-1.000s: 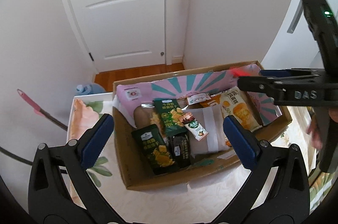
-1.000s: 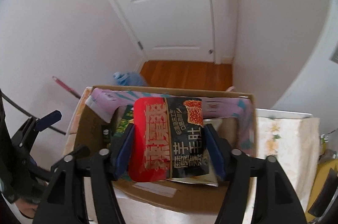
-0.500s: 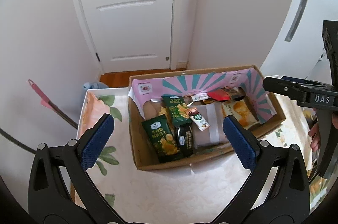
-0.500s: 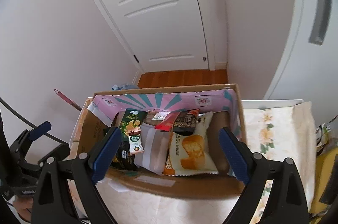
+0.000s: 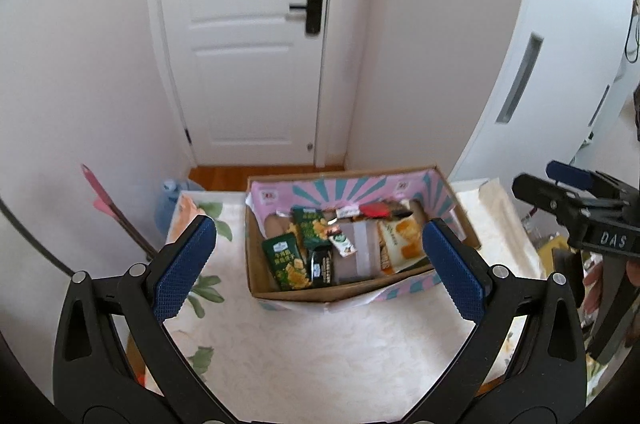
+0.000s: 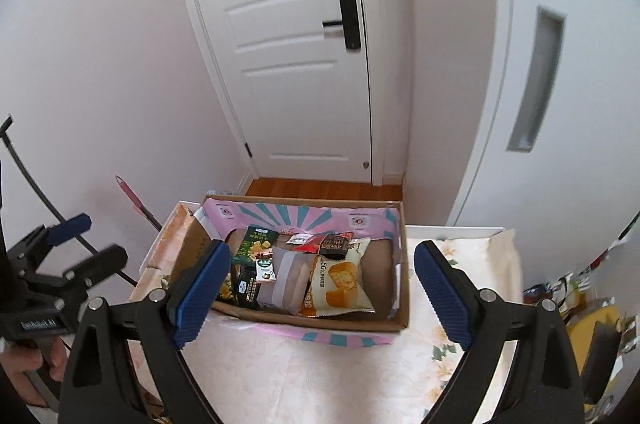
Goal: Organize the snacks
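A cardboard box (image 5: 320, 298) (image 6: 304, 322) with a pink and teal lining stands on the floral tablecloth (image 5: 320, 364). It holds several snack packs. A red-and-black pack (image 6: 334, 244) (image 5: 376, 211) lies at the back, on an orange-and-white bread pack (image 6: 340, 280). Green packs (image 5: 286, 262) (image 6: 254, 244) fill the left side. My left gripper (image 5: 319, 228) is open and empty, raised in front of the box. My right gripper (image 6: 323, 248) is also open and empty, above the box's near edge. Each gripper shows at the edge of the other's view.
Behind the table are a white door (image 5: 248, 43), a strip of wooden floor and a water bottle (image 5: 168, 199). A pink-handled stick (image 5: 104, 199) leans at the left. Small clutter (image 6: 580, 304) lies off the table's right end. A white cabinet panel (image 6: 536, 83) stands at the right.
My right gripper opened and let the red-and-black pack go into the box. Both grippers then drew back and rose, so the box looks smaller and farther away.
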Tool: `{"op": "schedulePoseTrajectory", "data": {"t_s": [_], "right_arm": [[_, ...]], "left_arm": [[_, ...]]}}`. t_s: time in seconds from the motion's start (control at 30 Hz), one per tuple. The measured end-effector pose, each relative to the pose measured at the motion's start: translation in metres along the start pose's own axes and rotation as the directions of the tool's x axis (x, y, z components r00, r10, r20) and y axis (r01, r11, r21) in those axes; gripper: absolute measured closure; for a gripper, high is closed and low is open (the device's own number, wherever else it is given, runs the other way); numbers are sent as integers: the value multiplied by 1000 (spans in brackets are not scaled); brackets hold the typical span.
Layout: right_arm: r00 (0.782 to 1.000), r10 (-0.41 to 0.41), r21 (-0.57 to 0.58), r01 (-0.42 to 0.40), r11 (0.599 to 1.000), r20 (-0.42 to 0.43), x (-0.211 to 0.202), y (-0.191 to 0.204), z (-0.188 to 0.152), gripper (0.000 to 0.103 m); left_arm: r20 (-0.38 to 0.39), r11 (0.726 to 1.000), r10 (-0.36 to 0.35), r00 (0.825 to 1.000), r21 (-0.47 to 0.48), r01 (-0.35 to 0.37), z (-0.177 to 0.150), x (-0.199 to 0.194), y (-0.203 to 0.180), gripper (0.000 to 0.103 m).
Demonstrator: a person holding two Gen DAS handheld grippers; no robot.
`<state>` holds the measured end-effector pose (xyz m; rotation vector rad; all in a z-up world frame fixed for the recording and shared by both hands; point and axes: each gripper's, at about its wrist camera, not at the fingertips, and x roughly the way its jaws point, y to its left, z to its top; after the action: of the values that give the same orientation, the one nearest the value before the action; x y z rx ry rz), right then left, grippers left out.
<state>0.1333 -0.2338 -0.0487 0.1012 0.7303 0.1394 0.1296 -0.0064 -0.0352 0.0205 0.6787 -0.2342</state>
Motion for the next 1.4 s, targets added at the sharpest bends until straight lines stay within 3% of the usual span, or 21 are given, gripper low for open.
{"op": "schedulePoseTrajectory", "data": {"t_s": [0.37, 0.47, 0.9, 1.4], "right_arm": [[988, -48, -15, 51, 999, 144, -77, 4, -17, 11], [980, -81, -9, 84, 996, 180, -92, 7, -27, 0], [958, -199, 62, 191, 980, 208, -118, 9, -58, 0], [943, -221, 67, 211, 975, 250, -133, 19, -63, 0]], "left_arm": [[135, 999, 36, 990, -21, -34, -12, -76, -19, 0], [155, 999, 44, 987, -24, -40, -17, -88, -20, 0], [183, 999, 46, 982, 2, -48, -32, -111, -24, 0], [189, 999, 24, 982, 38, -32, -36, -115, -26, 0]]}}
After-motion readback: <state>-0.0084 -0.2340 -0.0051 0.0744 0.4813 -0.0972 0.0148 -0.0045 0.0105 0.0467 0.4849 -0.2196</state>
